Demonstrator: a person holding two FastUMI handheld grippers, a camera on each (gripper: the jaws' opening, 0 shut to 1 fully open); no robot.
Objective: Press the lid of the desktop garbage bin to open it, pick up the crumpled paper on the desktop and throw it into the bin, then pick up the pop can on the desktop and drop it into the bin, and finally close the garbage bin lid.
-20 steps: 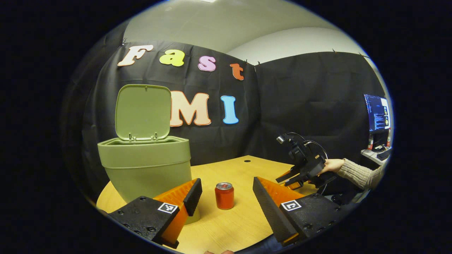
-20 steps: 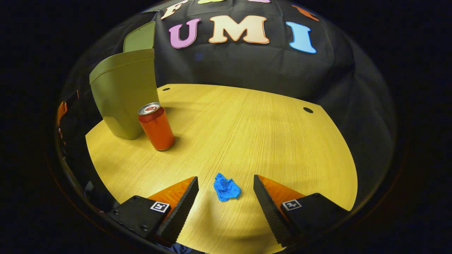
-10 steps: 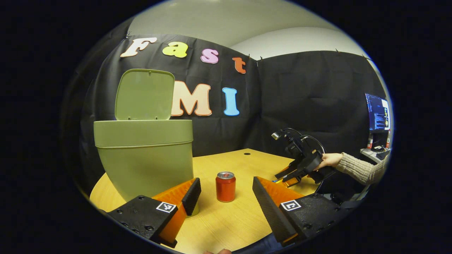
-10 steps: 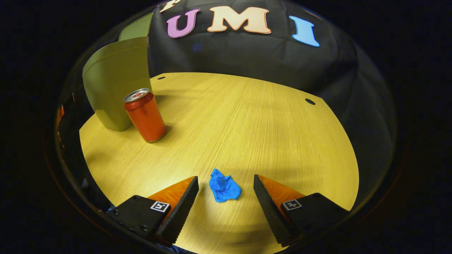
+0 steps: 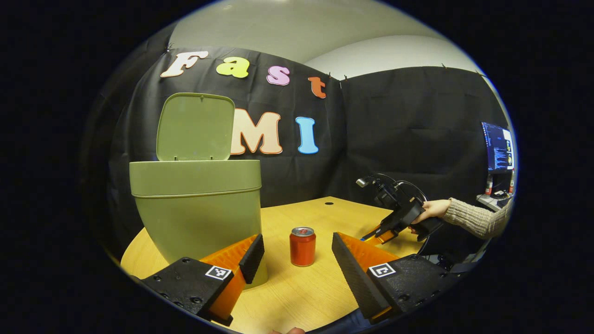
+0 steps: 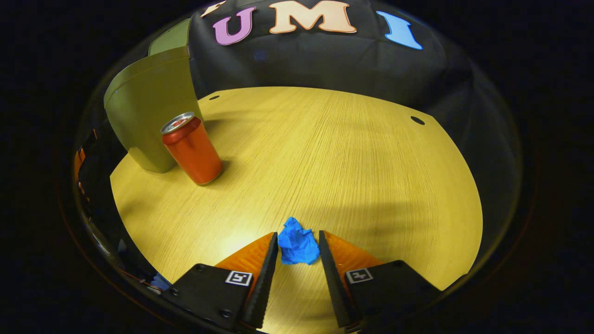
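Observation:
The green bin (image 5: 195,204) stands at the table's left with its lid (image 5: 195,127) raised upright. A red pop can (image 5: 302,248) stands beside it, beyond my open left gripper (image 5: 295,243), whose fingers are well apart and hold nothing. In the right gripper view the blue crumpled paper (image 6: 298,243) lies on the table, and my right gripper (image 6: 297,235) is shut on it, one finger pressing each side. The can (image 6: 192,148) and the bin (image 6: 148,111) stand far to its left. The left gripper view shows the right gripper (image 5: 378,232) low over the table, held by a hand (image 5: 434,208).
The wooden table (image 6: 348,153) has a small hole (image 6: 417,120) near its far right corner and another (image 6: 214,97) near the bin. A lit monitor (image 5: 499,148) stands on a desk outside the booth at the right.
The right gripper's fingers have come together on the blue paper, which lay loose between them before. The left gripper has shifted slightly and stays open.

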